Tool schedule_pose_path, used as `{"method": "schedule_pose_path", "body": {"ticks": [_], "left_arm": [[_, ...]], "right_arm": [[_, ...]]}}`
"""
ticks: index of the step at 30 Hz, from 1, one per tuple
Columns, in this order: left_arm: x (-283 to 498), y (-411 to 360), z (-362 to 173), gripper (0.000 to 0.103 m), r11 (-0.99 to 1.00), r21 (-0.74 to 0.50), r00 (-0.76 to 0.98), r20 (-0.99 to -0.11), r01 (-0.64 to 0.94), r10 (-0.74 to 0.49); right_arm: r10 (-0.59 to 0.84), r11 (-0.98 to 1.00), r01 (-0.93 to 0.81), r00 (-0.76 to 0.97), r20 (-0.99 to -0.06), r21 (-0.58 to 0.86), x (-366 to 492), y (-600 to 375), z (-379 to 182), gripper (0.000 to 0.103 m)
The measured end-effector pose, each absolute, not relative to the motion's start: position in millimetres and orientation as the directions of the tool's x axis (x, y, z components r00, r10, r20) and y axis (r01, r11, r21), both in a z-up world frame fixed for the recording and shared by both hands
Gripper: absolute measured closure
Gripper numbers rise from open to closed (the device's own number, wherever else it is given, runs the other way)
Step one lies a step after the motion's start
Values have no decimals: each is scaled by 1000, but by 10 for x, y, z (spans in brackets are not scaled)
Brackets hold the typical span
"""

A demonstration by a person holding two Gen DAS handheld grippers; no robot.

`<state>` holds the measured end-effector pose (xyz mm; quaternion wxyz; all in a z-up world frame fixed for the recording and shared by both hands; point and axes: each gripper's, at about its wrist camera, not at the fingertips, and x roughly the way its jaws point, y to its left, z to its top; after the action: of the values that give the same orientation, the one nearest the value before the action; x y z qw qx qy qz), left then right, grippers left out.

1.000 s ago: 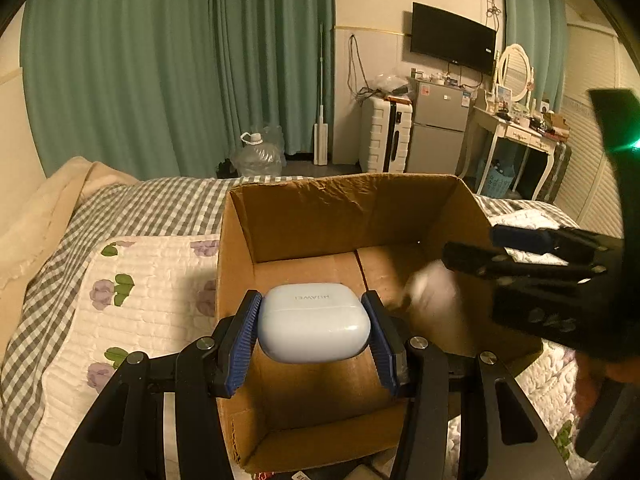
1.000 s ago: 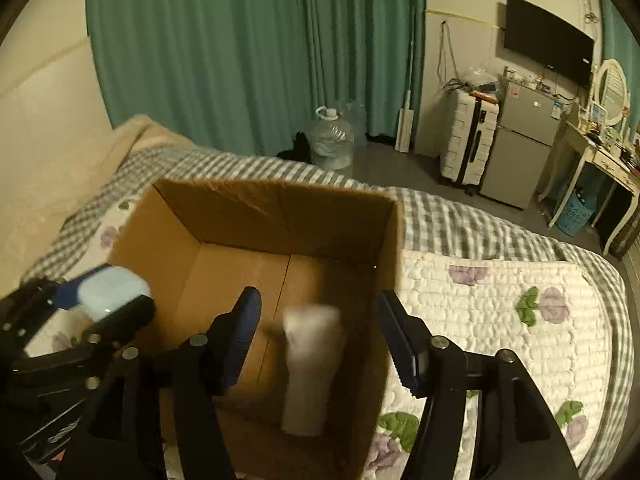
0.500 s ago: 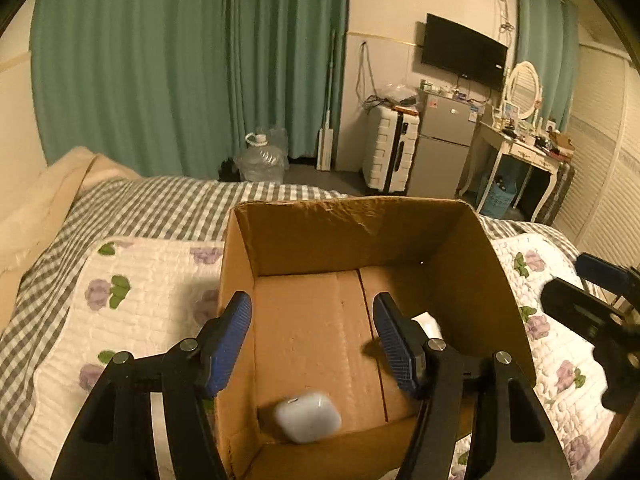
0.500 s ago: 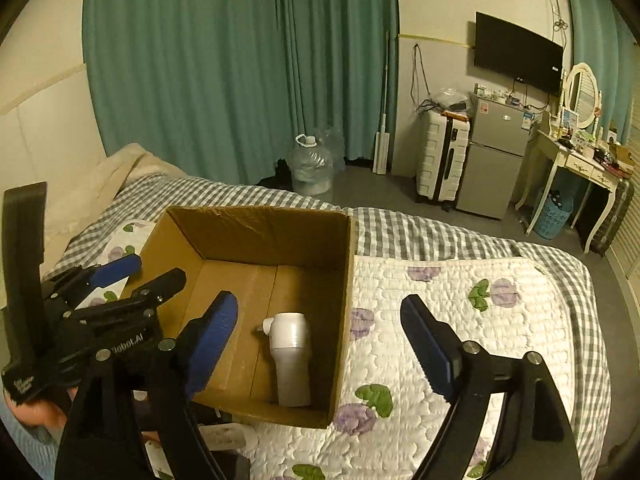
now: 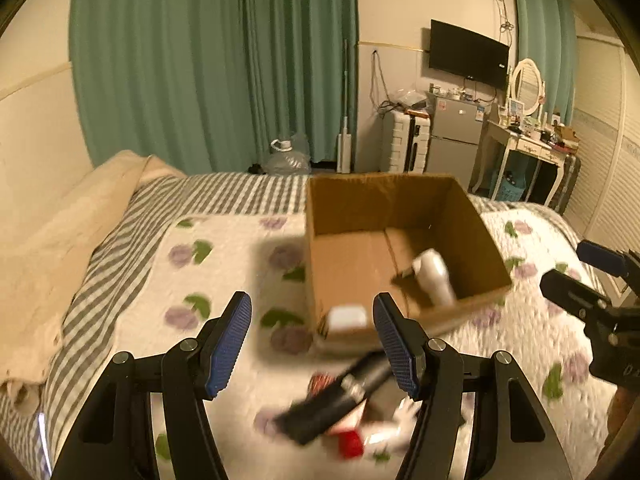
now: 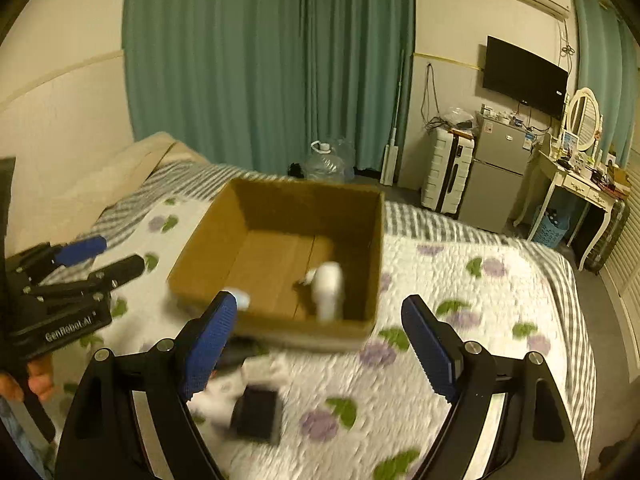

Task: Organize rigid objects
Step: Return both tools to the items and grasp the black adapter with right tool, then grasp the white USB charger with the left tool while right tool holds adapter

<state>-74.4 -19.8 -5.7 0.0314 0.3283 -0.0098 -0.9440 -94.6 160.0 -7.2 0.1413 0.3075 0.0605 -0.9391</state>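
An open cardboard box (image 5: pixel 472 216) (image 6: pixel 372 248) stands on the quilted bed. Inside it lie a white bottle-like object (image 5: pixel 434 276) (image 6: pixel 330 288) and a pale blue earbud case (image 5: pixel 347 317) (image 6: pixel 240 298) at the near wall. My left gripper (image 5: pixel 312 344) is open and empty, held back above the quilt before the box. My right gripper (image 6: pixel 320 344) is open and empty, also short of the box. A blurred pile of small items, with a long black object (image 5: pixel 340 396), a red piece (image 5: pixel 350 444) and a black box (image 6: pixel 256 412), lies on the quilt near me.
The flowered quilt (image 5: pixel 224 272) covers the bed, with a beige blanket (image 5: pixel 48 240) at the left. Beyond the bed stand green curtains (image 5: pixel 216 60), a water jug (image 5: pixel 286 160), a white suitcase (image 5: pixel 404 144), a small fridge (image 5: pixel 456 136) and a dressing table (image 5: pixel 528 148).
My left gripper opened and let the earbud case fall into the box. My right gripper let the white object go into the box. Both grippers drew back and up from the box.
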Motion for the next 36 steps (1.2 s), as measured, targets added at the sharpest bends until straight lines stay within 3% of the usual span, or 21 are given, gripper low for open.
{"method": "schedule_pose_path", "body": {"ticks": [8, 17, 22, 24, 25, 36], "left_arm": [[-409, -249, -676, 37, -997, 9, -730, -681, 73, -59], [-487, -261, -1044, 37, -998, 26, -685, -726, 66, -64], [-500, -236, -1112, 37, -999, 22, -673, -738, 50, -50], [-500, -205, -1120, 37, -999, 30, -672, -739, 42, -51], [-498, -188, -1121, 37, -999, 36, -672, -739, 40, -53], [-507, 187, -1100, 37, -995, 48, -678, -734, -92, 27]], "right_arm": [[-196, -940, 335, -674, -712, -58, -693, 1337, -873, 19], [-125, -924, 363, -582, -804, -120, -864, 1095, -1456, 40], [-139, -929, 363, -536, -833, -79, -1015, 1095, -1632, 43], [-157, -926, 375, -500, -852, -50, -1052, 1087, -1729, 57], [-182, -925, 380, -488, -854, -21, -1061, 1097, -1738, 63], [-180, -961, 275, -601, -779, 10, -1001, 1599, -1239, 65]]}}
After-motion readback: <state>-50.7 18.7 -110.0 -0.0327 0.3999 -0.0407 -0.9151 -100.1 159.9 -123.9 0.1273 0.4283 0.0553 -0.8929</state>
